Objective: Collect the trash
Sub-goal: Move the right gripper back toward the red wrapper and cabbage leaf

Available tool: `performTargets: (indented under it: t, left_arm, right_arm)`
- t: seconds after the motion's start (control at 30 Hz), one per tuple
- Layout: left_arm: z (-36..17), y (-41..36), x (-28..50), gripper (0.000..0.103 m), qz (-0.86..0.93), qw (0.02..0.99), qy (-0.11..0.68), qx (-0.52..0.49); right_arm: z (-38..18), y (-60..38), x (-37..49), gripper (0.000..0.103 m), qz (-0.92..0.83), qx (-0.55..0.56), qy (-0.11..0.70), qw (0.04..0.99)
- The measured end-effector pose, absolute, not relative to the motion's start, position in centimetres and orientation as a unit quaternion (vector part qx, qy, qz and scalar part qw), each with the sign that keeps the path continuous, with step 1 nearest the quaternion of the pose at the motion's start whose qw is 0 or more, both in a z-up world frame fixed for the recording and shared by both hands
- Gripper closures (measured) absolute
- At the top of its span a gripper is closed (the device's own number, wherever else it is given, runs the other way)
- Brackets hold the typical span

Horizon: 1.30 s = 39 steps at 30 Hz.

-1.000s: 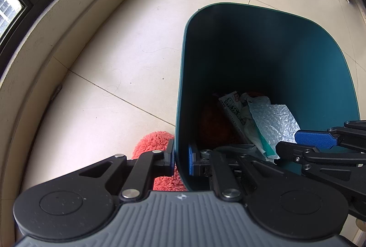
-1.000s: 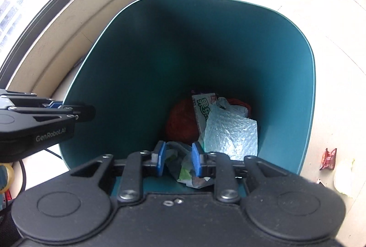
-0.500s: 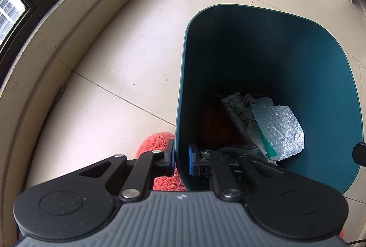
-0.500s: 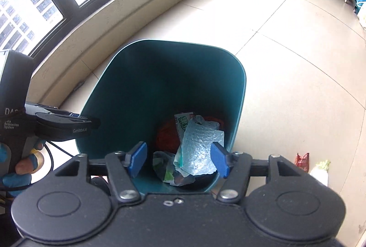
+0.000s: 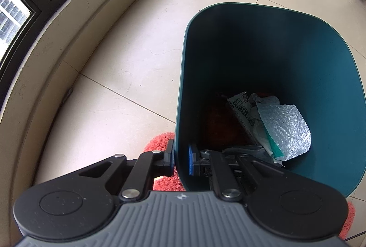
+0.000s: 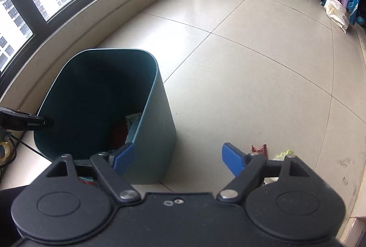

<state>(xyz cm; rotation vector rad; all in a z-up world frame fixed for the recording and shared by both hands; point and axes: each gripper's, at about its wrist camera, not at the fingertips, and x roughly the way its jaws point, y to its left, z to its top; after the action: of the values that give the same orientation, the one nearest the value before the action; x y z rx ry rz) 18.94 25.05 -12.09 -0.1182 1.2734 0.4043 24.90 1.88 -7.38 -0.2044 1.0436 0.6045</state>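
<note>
My left gripper [image 5: 180,159] is closed on the near wall of the teal bin [image 5: 343,78], with one pad outside and one pad inside the rim. I hold it like this so that the bin stays steady and its mouth stays free for dropping things in. Deep in front of this gripper, on the bottom of the bin, lie a crinkled clear plastic bag [image 5: 286,130] and a printed paper package [image 5: 242,110], with something dark red beside them (I cannot tell what it is).

My right gripper [image 6: 177,159] is to the right of the bin and holds nothing. Its jaws are opening, already wide, and between them I see only the bin's outer corner and bare floor tile [image 6: 240,87]. Just beyond its right finger, on the floor, lie a small red wrapper [image 6: 258,148] and a pale yellow-green scrap [image 6: 283,153]. I judge these to be the next trash, which would be why I open the jaws here. The wrapper is flat and light, so it could slip.
</note>
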Motion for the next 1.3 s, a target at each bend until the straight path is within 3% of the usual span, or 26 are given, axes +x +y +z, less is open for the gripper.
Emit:
performTargets:
  t: [0.27,0.67,1.0,1.2,1.27,1.3]
  left_arm:
    - [-12.1,25.0,19.1,0.093,0.189,0.783,0.591,-0.051]
    - [-12.7,23.7,19.3,0.092,0.192,0.79,0.582,0.001]
    - [-12.6,23.9,19.7,0.092,0.197,0.787,0.584,0.001]
    - [-12.7,23.6,19.7,0.092,0.203,0.787,0.583,0.005]
    - [-12.9,23.5,19.8,0.091,0.205,0.786,0.583,0.008]
    - [-12.9,23.4,19.7,0.091,0.205,0.786,0.583,0.009]
  right_arm:
    - [-10.2,-4.3,28.9,0.0,0.241,-0.081,0.486,0.836]
    - [-23.5,-15.1,36.8,0.0,0.106,0.011,0.579,0.808]
    - [-33.4,-11.2,39.1,0.002,0.148,-0.069,0.626,0.762]
    - [-35.5,-8.1,37.7,0.028,0.147,-0.158,0.623,0.752]
    - [-36.0,-7.6,37.3,0.049,0.141,-0.18,0.619,0.752]
    - [-36.1,-7.4,37.2,0.054,0.138,-0.19,0.615,0.752]
